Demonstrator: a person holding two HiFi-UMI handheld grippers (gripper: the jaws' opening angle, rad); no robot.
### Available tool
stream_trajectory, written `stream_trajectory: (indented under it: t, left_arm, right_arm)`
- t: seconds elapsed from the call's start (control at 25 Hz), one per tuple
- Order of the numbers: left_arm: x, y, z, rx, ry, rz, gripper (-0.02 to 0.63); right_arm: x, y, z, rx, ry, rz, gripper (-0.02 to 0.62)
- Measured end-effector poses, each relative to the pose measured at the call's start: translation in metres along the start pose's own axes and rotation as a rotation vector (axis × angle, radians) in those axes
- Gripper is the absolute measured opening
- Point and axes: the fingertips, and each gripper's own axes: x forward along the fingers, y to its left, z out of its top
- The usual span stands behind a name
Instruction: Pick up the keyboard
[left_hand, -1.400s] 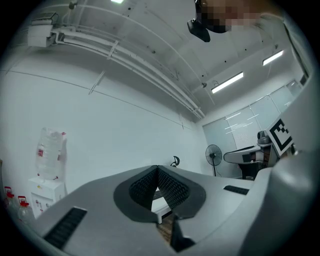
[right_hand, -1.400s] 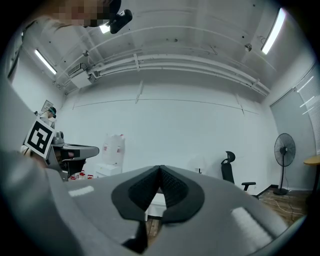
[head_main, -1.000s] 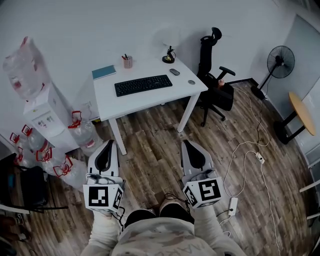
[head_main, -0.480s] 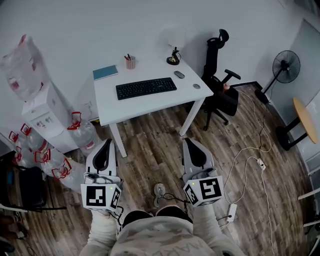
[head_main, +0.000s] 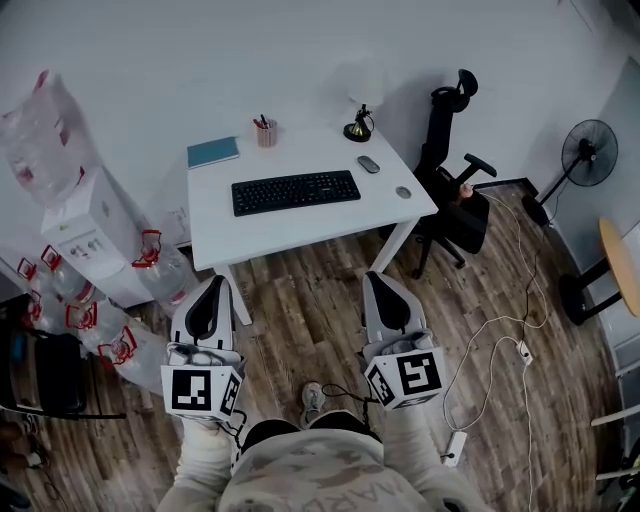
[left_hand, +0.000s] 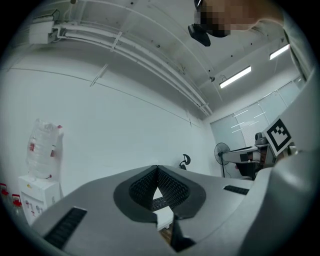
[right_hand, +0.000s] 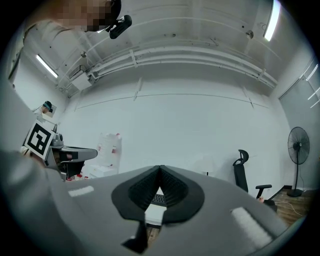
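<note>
**Approach under way; keyboard not yet reached**

Since the earlier frames the desk (head_main: 300, 228) has slid lower and to the right in the head view and now shows larger. That fits the person walking towards it with both grippers carried ahead.

The keyboard (head_main: 296, 191) lies flat on the white desk, just above the middle of the frame, with its long side running left to right. A mouse (head_main: 368, 164) sits near its upper right end. A blue notebook (head_main: 213, 152) and a pen cup (head_main: 266, 132) stand behind it towards the wall. An office chair (head_main: 455, 190) stands to the right of the desk and a water dispenser (head_main: 85, 235) to the left.

The left gripper (head_main: 213, 285) and right gripper (head_main: 380, 280) sit in the lower half of the frame over the wooden floor, well apart from the keyboard. Each gripper's own view shows its ribbed pads pressed together with nothing between them. Both tools are closed and empty.

Judgement: the step in hand is the approach, and no grasp has begun. The next move calls for closing the remaining gap to the desk edge and parting the jaws. One gripper would then go to each short end of the keyboard, keeping clear of the mouse on the right.
</note>
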Motion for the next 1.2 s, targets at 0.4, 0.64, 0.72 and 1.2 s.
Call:
stream_trajectory:
  t: [0.4,0.64,0.72,1.2]
  left_arm:
    - [0.073,-0.005,-0.010,0.010,0.008,0.046,0.005]
    - [0.109,-0.014,-0.015,0.018,0.009,0.063,0.005]
    - [0.117,-0.018,-0.018,0.021,0.014,0.067,0.005]
    - [0.148,0.006,-0.037,0.027,0.057,0.105,0.005]
  right_arm:
    - [0.058,-0.058,-0.010,0.027,-0.015,0.050,0.011]
    - [0.082,-0.088,-0.020,0.046,-0.019,0.078,0.011]
    - [0.088,-0.094,-0.025,0.047,-0.015,0.093,0.011]
    - [0.134,-0.111,-0.047,0.089,0.003,0.103,0.011]
